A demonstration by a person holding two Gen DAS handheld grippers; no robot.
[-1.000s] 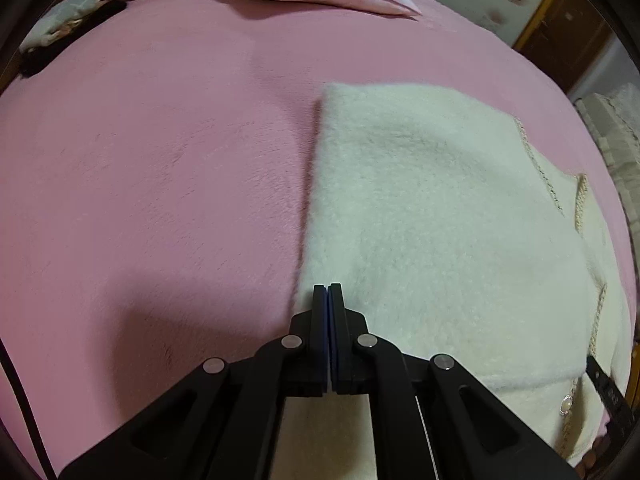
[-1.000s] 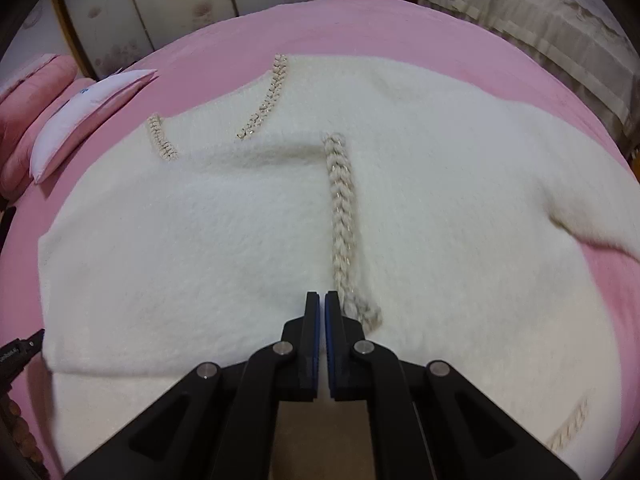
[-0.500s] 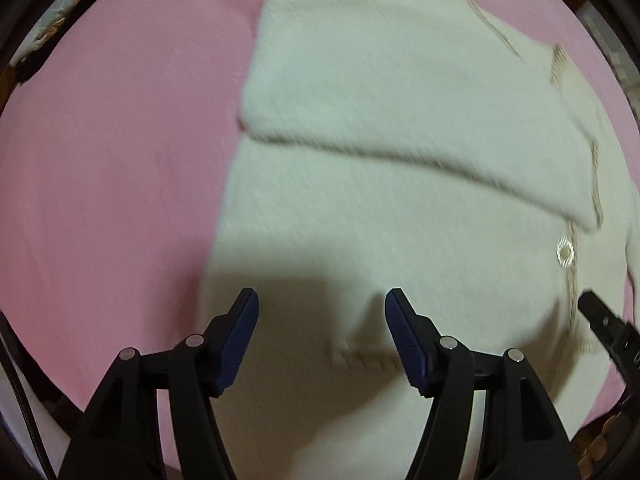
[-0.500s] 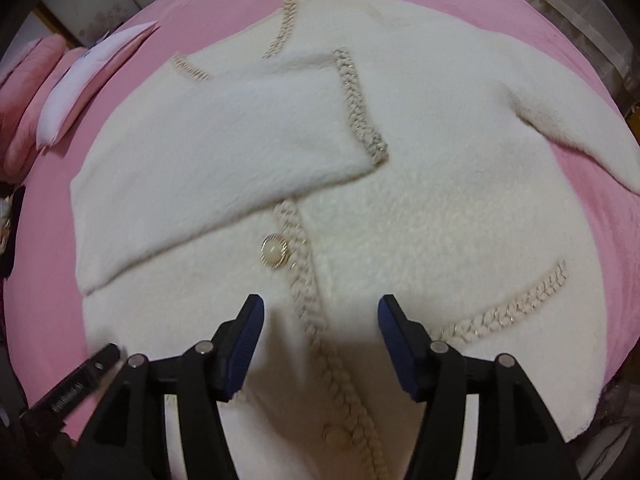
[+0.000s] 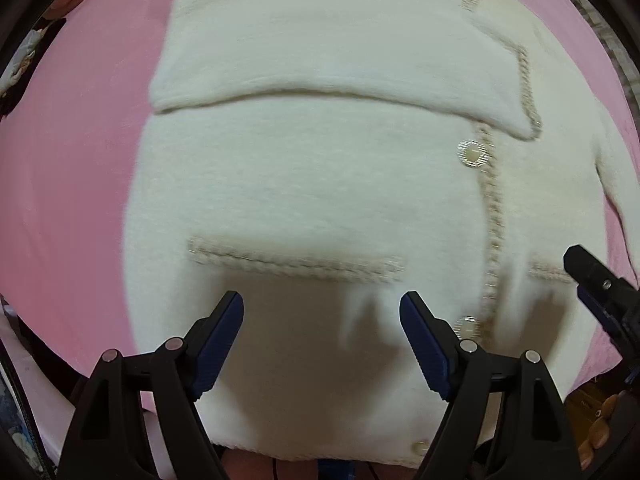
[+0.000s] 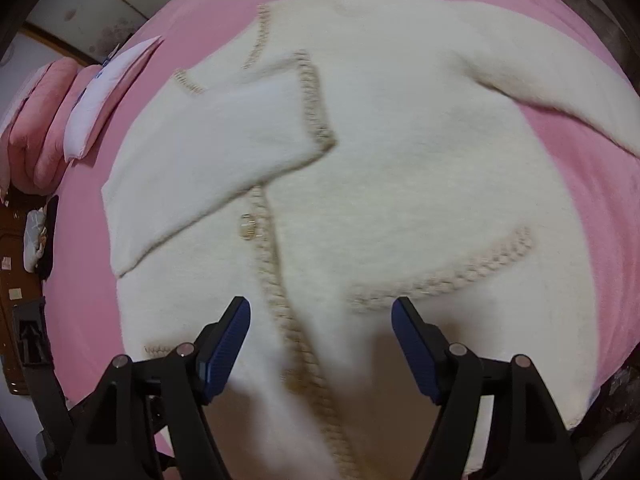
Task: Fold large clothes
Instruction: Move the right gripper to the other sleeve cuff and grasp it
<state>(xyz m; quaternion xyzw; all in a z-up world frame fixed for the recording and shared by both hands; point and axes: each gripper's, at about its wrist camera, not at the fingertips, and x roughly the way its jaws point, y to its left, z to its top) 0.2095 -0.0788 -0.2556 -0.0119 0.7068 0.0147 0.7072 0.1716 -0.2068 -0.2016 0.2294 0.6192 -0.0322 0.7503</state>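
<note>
Cardigan [image 5: 320,184] spread flat on the bed [image 5: 68,168], one sleeve [image 6: 224,152] folded across its chest, other sleeve [image 6: 560,84] stretched far right, pillows [image 6: 92,112] at far left, both claws above near hem

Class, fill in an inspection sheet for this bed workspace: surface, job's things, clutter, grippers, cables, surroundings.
Surface: pink plush bedspread.
Job's things: fluffy cream cardigan with braided beige trim lying front up; one sleeve folded across the chest, the other sleeve stretched out to the side.
Clutter: white pillow, pink folded bedding.
Grippers: left gripper open, empty; right gripper open, empty; both above the hem.
Cables: nothing seen.
Surroundings: floral-patterned wall panels.
</note>
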